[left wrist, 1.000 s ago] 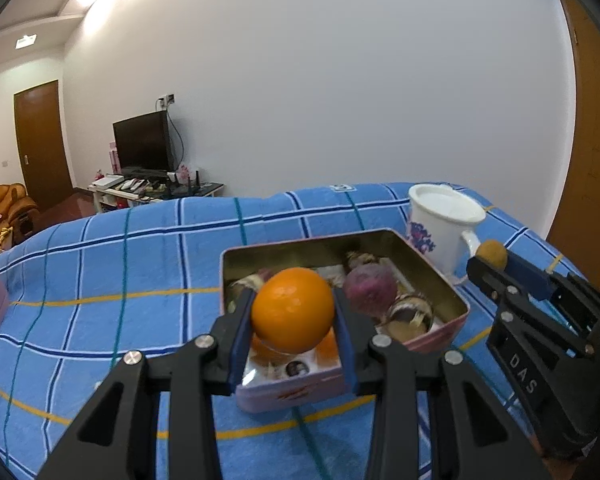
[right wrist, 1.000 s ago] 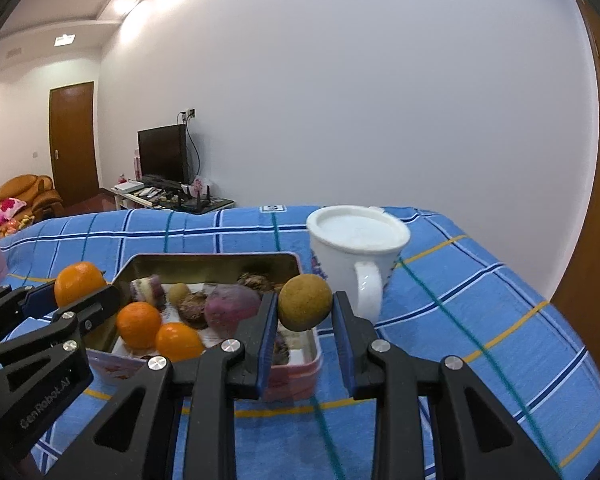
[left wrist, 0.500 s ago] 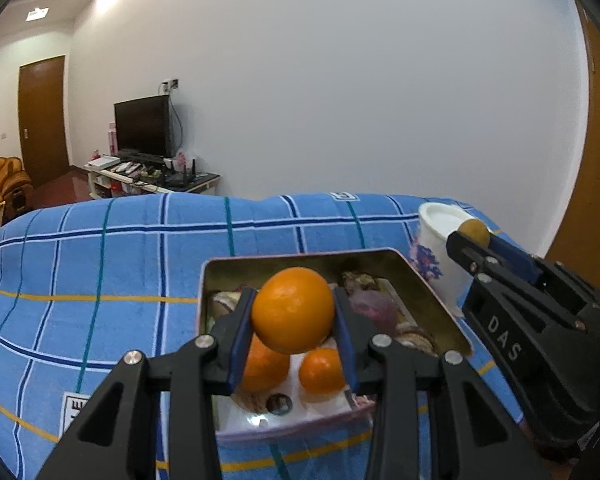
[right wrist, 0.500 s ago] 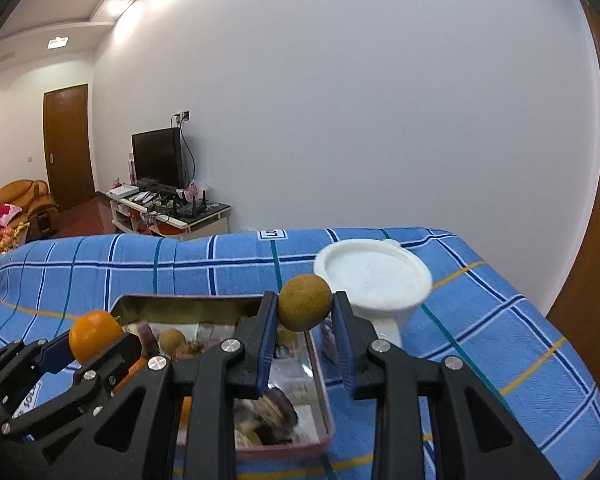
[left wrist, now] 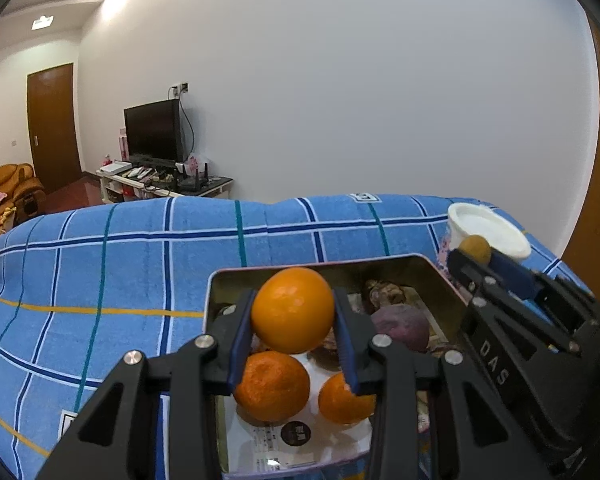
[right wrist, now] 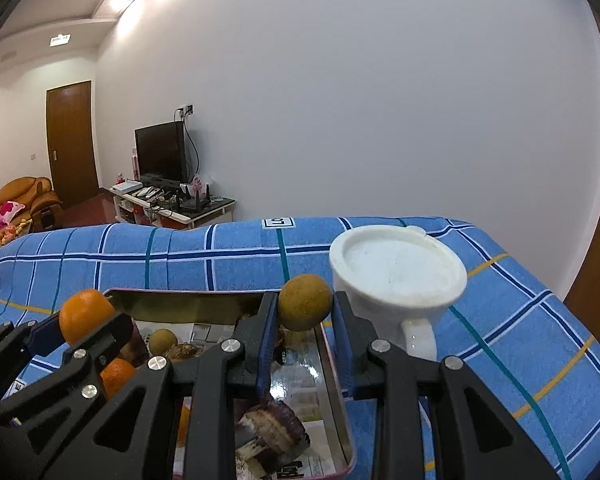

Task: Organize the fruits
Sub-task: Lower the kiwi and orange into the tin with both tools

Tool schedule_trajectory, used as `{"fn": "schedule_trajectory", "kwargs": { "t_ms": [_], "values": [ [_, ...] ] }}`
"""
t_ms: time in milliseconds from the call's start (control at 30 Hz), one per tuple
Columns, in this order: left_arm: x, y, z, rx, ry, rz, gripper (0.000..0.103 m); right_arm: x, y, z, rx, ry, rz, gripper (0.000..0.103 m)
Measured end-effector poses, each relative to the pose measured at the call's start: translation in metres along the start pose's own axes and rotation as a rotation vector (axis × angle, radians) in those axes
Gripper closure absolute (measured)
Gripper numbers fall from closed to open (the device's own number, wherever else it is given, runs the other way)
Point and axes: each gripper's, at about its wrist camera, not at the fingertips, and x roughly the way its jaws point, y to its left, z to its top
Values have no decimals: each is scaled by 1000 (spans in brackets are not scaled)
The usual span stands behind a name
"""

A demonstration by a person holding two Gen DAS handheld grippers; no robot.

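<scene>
Clamping a round orange (left wrist: 292,310), left gripper (left wrist: 294,336) hangs over the metal tin's (left wrist: 440,276) near-left; right gripper (right wrist: 305,334) pinches a small brown fruit (right wrist: 305,307) above its right rim beside the white mug (right wrist: 398,276).

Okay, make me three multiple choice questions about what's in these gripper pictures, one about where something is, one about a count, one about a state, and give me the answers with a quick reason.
1. Where does the white mug stand?
A. Inside the tin
B. On the blue checked cloth, beside the tin
C. On the TV stand

2. How many oranges lie loose in the tin, left wrist view?
A. Two
B. Four
C. None

3. What is the left gripper doing?
A. Hanging open and empty
B. Shut on the mug handle
C. Shut on an orange

Answers:
1 B: the mug sits on the cloth just past the tin's right wall.
2 A: two oranges show below the held one.
3 C: the jaws press the orange from both sides above the tin.
</scene>
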Motion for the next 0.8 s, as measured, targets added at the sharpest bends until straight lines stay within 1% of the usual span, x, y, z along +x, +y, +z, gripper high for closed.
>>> {"fn": "schedule_trajectory", "kwargs": {
  "t_ms": [233,400,633,767,800],
  "values": [
    [5,-1,0,-1,4,7,64,6,8,-5,-35,23,5,74],
    [11,-1,-1,-4,25,15,64,16,9,-3,-41,54,-1,74],
    [23,1,-1,-11,59,28,64,23,14,-3,-64,85,34,74],
    [27,3,-3,-19,82,34,64,34,17,-4,-80,141,57,74],
    [28,4,-3,-19,84,34,64,35,17,-3,-80,139,55,74]
  ]
}}
